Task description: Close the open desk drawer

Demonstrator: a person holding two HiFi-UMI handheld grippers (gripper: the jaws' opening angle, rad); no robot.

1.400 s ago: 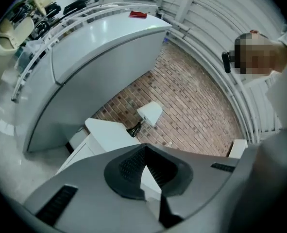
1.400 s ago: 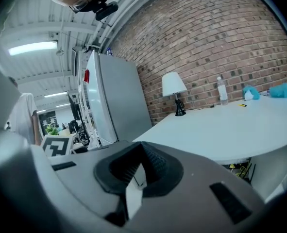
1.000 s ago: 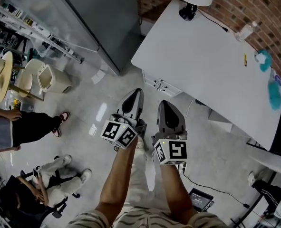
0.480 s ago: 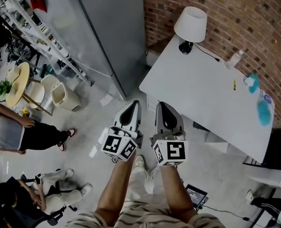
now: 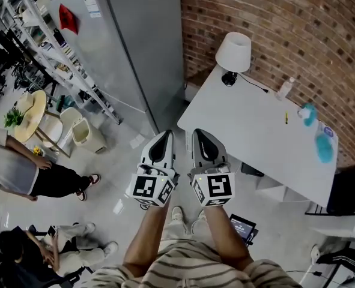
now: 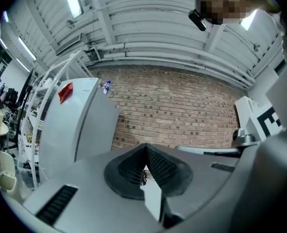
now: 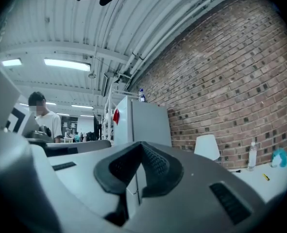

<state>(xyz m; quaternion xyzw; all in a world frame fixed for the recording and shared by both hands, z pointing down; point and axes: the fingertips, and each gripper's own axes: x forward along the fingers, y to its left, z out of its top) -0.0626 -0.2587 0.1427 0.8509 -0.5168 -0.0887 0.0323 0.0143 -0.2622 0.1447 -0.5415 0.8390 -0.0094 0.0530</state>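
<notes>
In the head view my left gripper [image 5: 163, 137] and right gripper [image 5: 199, 134] are held side by side, high above the floor, and both point toward the white desk [image 5: 255, 134]. Both are shut with nothing between the pads. In the left gripper view the left gripper [image 6: 144, 147] faces the brick wall [image 6: 182, 106]. In the right gripper view the right gripper [image 7: 141, 144] faces the fridge [image 7: 143, 123]. No drawer shows in any view. The space under the desk's near edge is hidden behind the grippers.
On the desk stand a white lamp [image 5: 233, 53], a clear bottle [image 5: 283, 89] and blue items [image 5: 322, 149]. A tall grey fridge [image 5: 135, 47] and a shelf rack [image 5: 51, 53] stand at the left. People [image 5: 39, 173] and a bin [image 5: 84, 135] are at the far left. A tablet [image 5: 242, 227] lies on the floor.
Both grippers have risen together and stayed shut. The head view has tilted up, showing more wall and fridge. The white drawer unit seen under the desk edge is now covered by the grippers.
</notes>
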